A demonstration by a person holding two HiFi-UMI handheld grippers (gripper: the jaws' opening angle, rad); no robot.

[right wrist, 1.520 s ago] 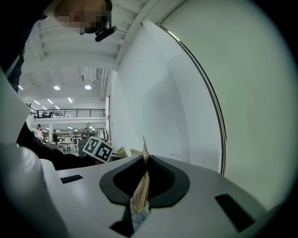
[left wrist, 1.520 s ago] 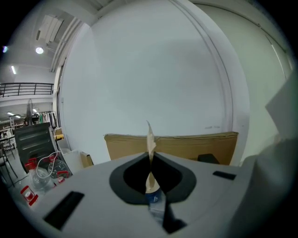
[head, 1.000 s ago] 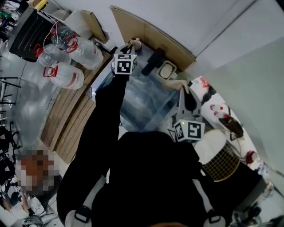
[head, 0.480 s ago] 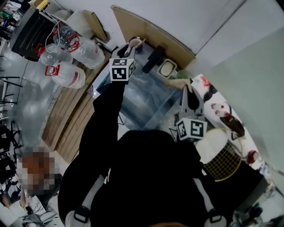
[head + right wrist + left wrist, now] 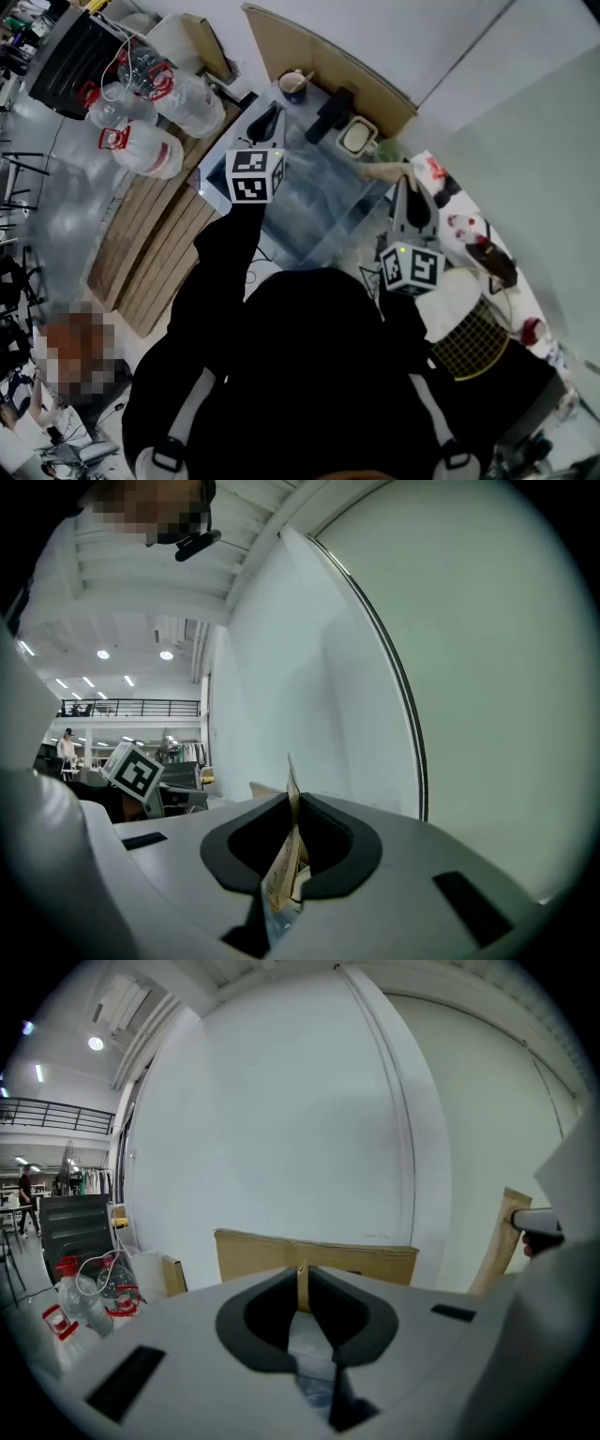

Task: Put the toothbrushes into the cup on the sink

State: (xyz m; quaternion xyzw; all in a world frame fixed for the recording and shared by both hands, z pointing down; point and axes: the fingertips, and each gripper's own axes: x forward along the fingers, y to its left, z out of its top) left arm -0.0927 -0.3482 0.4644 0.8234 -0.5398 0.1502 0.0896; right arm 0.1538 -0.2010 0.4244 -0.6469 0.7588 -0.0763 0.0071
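Observation:
The white cup [image 5: 293, 83] stands at the far corner of the sink top [image 5: 309, 202], and a toothbrush handle leans in it. My left gripper [image 5: 267, 119] hangs a short way in front of the cup, apart from it. In the left gripper view the left gripper [image 5: 304, 1273] has its jaws together with nothing between them. My right gripper [image 5: 405, 184] hovers at the sink's right edge, shut on a flat beige toothbrush packet [image 5: 380, 172]. In the right gripper view the packet [image 5: 281, 874] stands pinched upright between the jaws of the right gripper [image 5: 292, 803].
A black tap [image 5: 328, 114] and a white dish [image 5: 356, 139] sit at the back of the sink, in front of cardboard sheets [image 5: 309, 56]. Clear water jugs [image 5: 141, 141] lie at the left. A white mesh basket [image 5: 469, 342] stands at the right.
My left gripper has drawn back from the cup towards me and risen; the cup now stands free with a toothbrush in it. The right gripper has hardly moved.

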